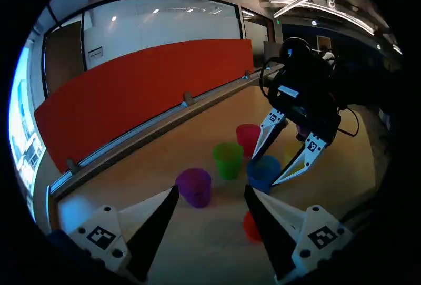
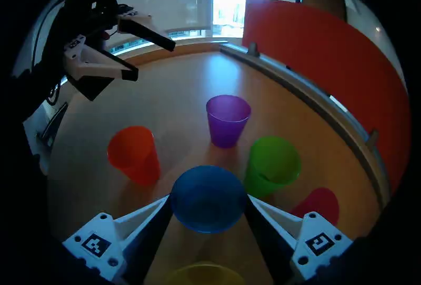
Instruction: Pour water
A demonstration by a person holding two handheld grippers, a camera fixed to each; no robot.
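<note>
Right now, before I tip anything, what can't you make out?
Right gripper view: whether the right tool presses the blue cup or just straddles it; the rim hides contact.
Right gripper view: yellow cup, cut off by the bottom edge.
Left gripper view: orange cup, partly behind the left tool's finger.

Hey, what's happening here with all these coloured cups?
A person is working with two handheld grippers over a wooden table, where six cups stand upright. The right gripper has its fingers on either side of the blue cup; whether they are squeezing it is hard to tell. The left gripper is open, holds nothing and hovers above the table, the purple cup ahead of it. The green cup, orange cup, red cup and yellow cup stand untouched. Nothing is being poured at this moment.
</note>
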